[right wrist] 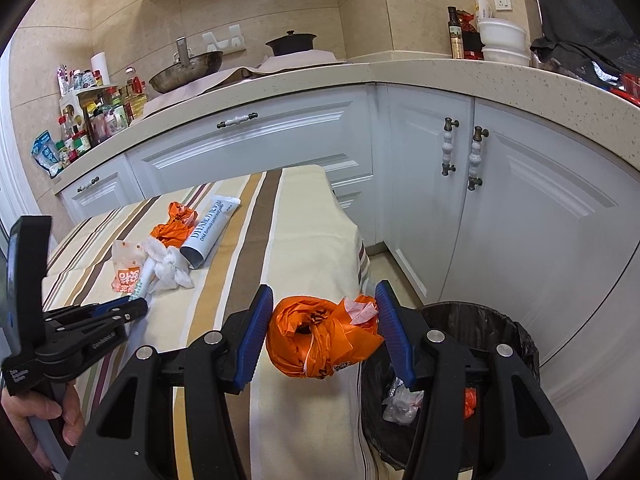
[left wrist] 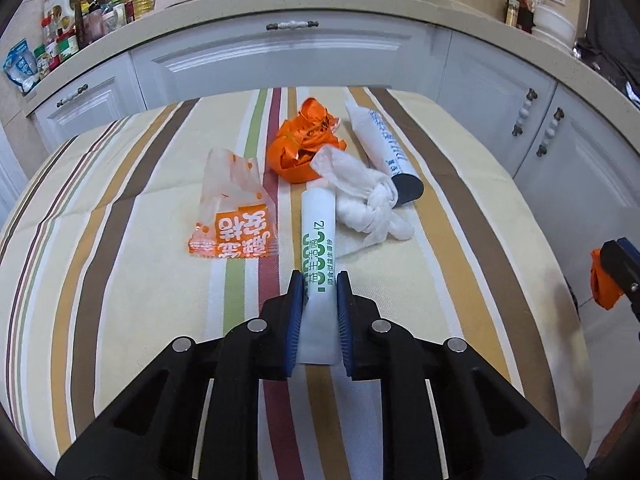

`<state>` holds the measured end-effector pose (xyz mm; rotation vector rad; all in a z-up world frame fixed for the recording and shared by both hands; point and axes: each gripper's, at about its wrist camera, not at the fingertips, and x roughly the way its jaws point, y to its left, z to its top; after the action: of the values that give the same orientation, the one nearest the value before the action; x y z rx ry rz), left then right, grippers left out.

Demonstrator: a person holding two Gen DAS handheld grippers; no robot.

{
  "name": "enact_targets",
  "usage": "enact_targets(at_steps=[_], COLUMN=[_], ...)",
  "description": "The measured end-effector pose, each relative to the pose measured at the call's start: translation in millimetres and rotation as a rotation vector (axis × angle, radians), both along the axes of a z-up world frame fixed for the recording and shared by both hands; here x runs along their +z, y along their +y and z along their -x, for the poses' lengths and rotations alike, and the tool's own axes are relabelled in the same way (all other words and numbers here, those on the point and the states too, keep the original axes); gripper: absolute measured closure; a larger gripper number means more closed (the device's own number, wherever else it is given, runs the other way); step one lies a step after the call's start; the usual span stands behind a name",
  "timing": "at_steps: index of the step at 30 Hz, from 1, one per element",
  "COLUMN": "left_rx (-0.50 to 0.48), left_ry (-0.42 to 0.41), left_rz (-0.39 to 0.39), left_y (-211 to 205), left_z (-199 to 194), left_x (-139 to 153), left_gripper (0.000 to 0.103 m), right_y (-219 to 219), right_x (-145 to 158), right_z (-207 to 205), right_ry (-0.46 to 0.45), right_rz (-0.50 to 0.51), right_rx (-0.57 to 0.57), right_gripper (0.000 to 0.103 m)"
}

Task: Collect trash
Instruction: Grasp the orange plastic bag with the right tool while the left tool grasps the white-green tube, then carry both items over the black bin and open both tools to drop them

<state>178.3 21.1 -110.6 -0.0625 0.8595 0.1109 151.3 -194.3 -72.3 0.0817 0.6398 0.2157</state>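
On the striped tablecloth (left wrist: 120,240), left tool (left wrist: 319,280) clamps white sachet (left wrist: 318,232); right tool (right wrist: 324,308) grips orange bag (right wrist: 320,340).

Striped cloth-covered table (left wrist: 120,208) bearing a clear orange-printed wrapper (left wrist: 234,212), white sachet (left wrist: 318,240), knotted tissue (left wrist: 368,200), crumpled orange bag (left wrist: 306,148) and grey-capped tube (left wrist: 384,148), all clustered mid-table.
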Motion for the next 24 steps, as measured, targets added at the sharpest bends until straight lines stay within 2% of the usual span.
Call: enact_targets(at_steps=[13,18,24], left_rx=[-0.03,-0.062,-0.14], left_ry=[-0.182,-0.263,-0.296], left_rz=[-0.043,-0.055,-0.03], left_y=[-10,-25,-59], left_z=[47,65,73], left_x=[49,71,82], left_gripper=[0.087,0.087,0.087], right_y=[-2,-10,-32], right_x=[19,32,43], right_z=[22,34,51], right_ry=[-0.078,-0.114,-0.149], right_rz=[0.003,0.017,0.041], right_rx=[0.0,-0.02,-0.071], right_gripper=[0.05,0.05,0.05])
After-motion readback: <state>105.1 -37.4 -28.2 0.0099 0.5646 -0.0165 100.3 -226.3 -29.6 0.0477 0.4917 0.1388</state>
